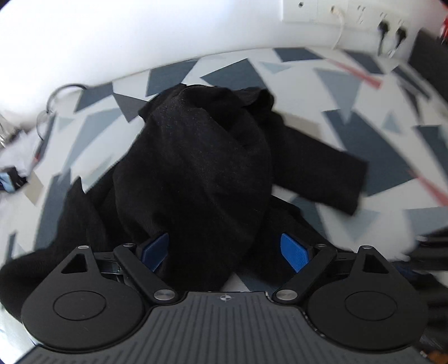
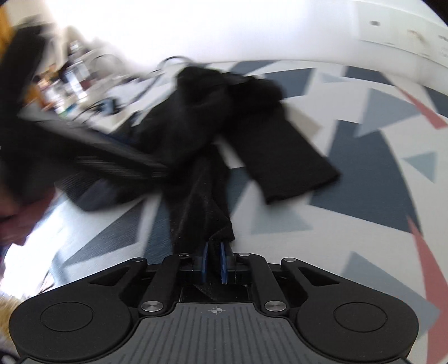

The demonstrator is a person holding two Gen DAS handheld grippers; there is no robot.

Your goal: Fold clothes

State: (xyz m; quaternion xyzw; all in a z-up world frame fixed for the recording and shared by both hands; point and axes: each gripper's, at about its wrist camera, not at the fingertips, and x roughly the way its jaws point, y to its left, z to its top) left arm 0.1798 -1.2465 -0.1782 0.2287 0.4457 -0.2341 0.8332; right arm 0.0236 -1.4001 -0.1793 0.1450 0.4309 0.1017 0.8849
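A black garment (image 1: 196,168) lies crumpled in a heap on a white cover with blue and grey triangles (image 1: 350,92). One sleeve (image 1: 322,173) sticks out flat to the right. My left gripper (image 1: 225,252) stands open over the near end of the heap. Its blue pads (image 1: 294,252) are wide apart, with cloth bulging between them. In the right wrist view the garment (image 2: 196,126) runs as a stretched strip down to my right gripper (image 2: 215,260), which is shut on a fold of the black cloth. The sleeve (image 2: 285,162) lies flat to the right.
Wall sockets with plugs and cables (image 1: 364,19) sit on the white wall behind. Blurred clutter and wire rings (image 1: 56,95) crowd the far left edge, and bottles and cables (image 2: 75,75) show at the back left. A dark ribbed shape (image 2: 117,165) overlaps the garment's left side.
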